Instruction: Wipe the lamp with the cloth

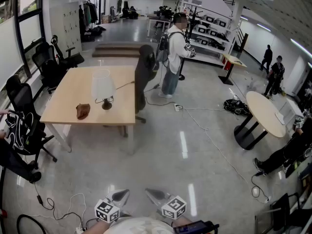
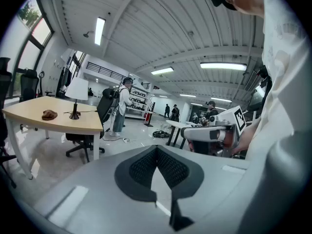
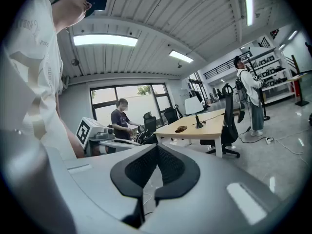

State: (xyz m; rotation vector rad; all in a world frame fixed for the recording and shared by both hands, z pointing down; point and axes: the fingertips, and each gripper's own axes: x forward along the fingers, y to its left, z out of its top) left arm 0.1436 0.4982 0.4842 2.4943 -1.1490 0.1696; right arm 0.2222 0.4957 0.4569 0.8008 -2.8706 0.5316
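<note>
Head view: the crumpled brown cloth (image 1: 83, 111) lies on the far left counter (image 1: 63, 89), just left of the lamp (image 1: 103, 87), which has a white shade on a thin dark stem. The left tongs (image 1: 121, 195) and right tongs (image 1: 153, 194) are near, well apart from both.

Left gripper view: the left tongs are pressed together, empty.

Right gripper view: the right tongs are likewise closed on nothing.

The cloth looks soft and light, so pinch a raised fold. The lamp seems tippy, so steady its stem.
</note>
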